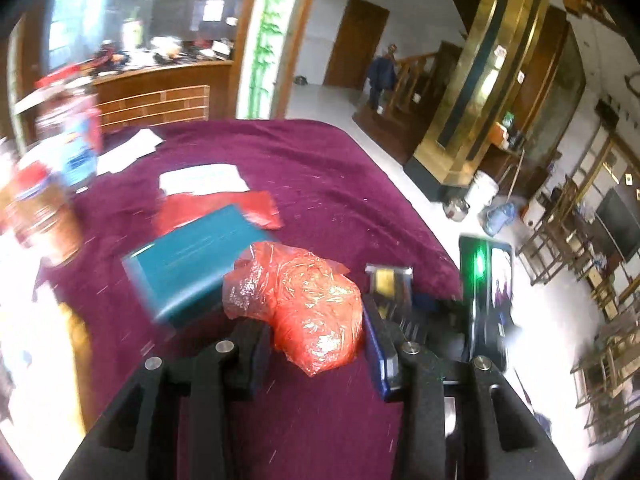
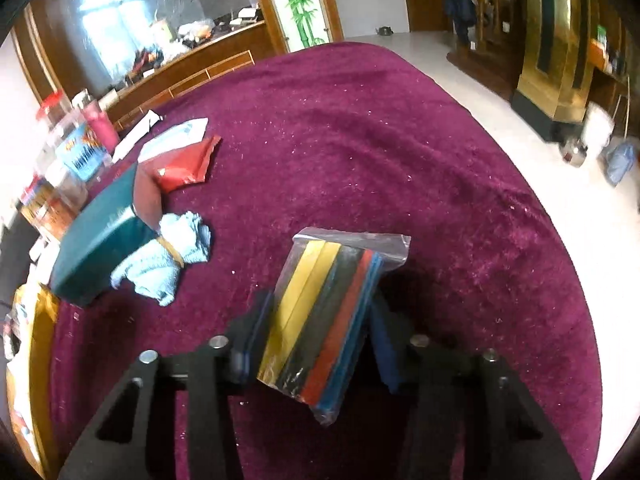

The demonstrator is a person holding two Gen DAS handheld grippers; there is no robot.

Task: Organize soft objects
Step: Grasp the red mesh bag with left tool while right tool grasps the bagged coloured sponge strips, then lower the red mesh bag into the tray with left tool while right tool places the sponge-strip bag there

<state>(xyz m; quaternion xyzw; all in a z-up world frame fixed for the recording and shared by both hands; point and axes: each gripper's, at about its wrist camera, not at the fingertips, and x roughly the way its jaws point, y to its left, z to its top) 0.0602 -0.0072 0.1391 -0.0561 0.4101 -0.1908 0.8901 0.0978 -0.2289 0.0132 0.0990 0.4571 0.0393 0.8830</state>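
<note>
Left claw (image 1: 318, 340): we see it closed on the orange-red plastic bag (image 1: 308, 308), a crumpled, bulging bundle pinched between the two blue pads and held above the desk.
Right claw (image 2: 312, 344): we see it around the clear bag of coloured strips (image 2: 334, 312); the left pad lies against the yellow side, the right pad sits at the blue side, though we cannot tell for sure whether that pad presses.
Strips bag: we count yellow, black, red and blue bands inside, the bag tilted with its sealed top towards the far right.
Desk (image 2: 400, 160): we see a purple velvet cloth over it, bare across the right and far part.
Blue cloth (image 2: 168, 264): we find it bunched with a tan band round it, lying to the left, touching the near corner of the teal box (image 2: 96, 248).
Teal box: in the left view it shows just beyond the orange-red bag, blurred.
Red packet (image 2: 184, 164): we see it flat beyond the box, with white papers (image 1: 204, 180) farther left.
Jars (image 1: 44, 216): we make out blurred containers at the far left edge.
</note>
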